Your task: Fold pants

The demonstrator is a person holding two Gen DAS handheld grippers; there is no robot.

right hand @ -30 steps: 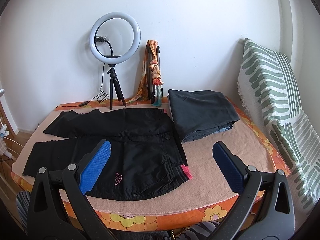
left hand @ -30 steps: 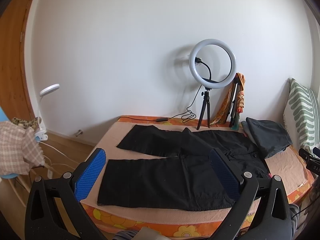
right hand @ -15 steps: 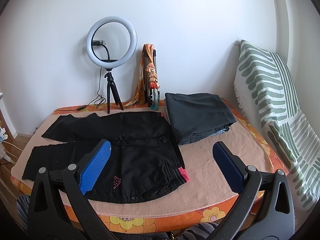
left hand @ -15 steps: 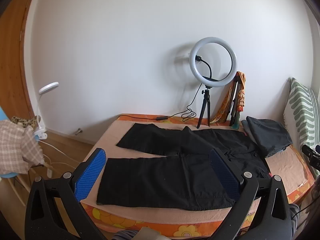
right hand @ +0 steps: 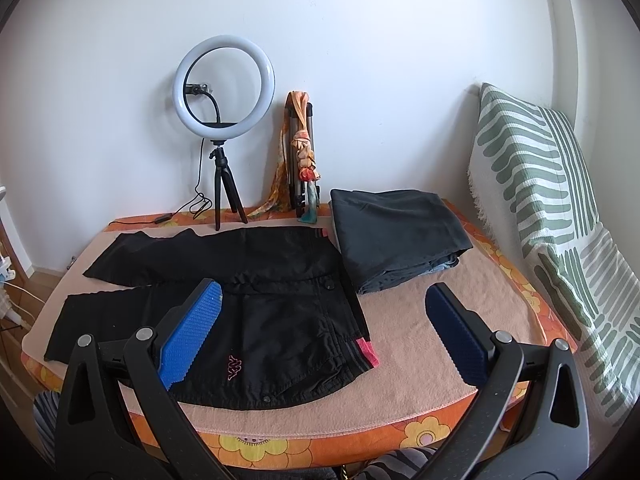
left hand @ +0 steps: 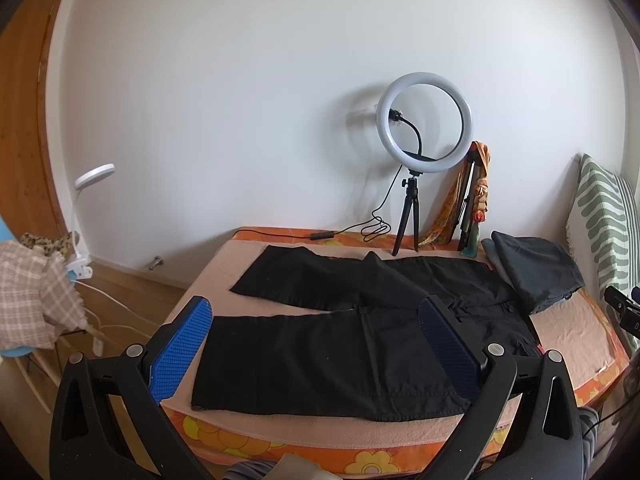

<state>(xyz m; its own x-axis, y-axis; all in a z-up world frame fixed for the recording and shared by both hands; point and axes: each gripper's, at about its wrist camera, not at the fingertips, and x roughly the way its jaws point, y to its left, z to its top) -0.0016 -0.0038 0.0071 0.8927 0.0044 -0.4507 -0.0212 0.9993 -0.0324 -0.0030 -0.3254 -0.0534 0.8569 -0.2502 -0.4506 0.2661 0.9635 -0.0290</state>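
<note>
1 pair of black pants (left hand: 352, 320) (right hand: 248, 300) lies flat and unfolded on the bed (left hand: 224, 264) (right hand: 440, 360), its 2 legs spread apart in a V and pointing left, the waistband to the right. The fabric is thin, matte and woven, with a small pink embroidered logo (right hand: 235, 372) near the front pocket and a pink-red trim tab at the waistband corner. The bed carries a peach fleecy blanket over an orange sheet printed with yellow flowers.

The left gripper (left hand: 316, 346) hangs above the near pant leg, its 2 fingers spread wide, holding nothing; each finger bears a blue dimpled rubber pad (left hand: 182, 350). The right gripper (right hand: 326, 334) hovers above the waistband end, its 2 fingers likewise wide apart and empty.

Just right of the waistband sits 1 folded stack of dark grey garments (right hand: 396, 228). At the wall stand 1 round ring light on a small black tripod (right hand: 225, 84), and 1 folded tripod draped with an orange scarf (right hand: 300, 152). A green-and-white striped cushion (right hand: 536, 184) leans at the right.
</note>
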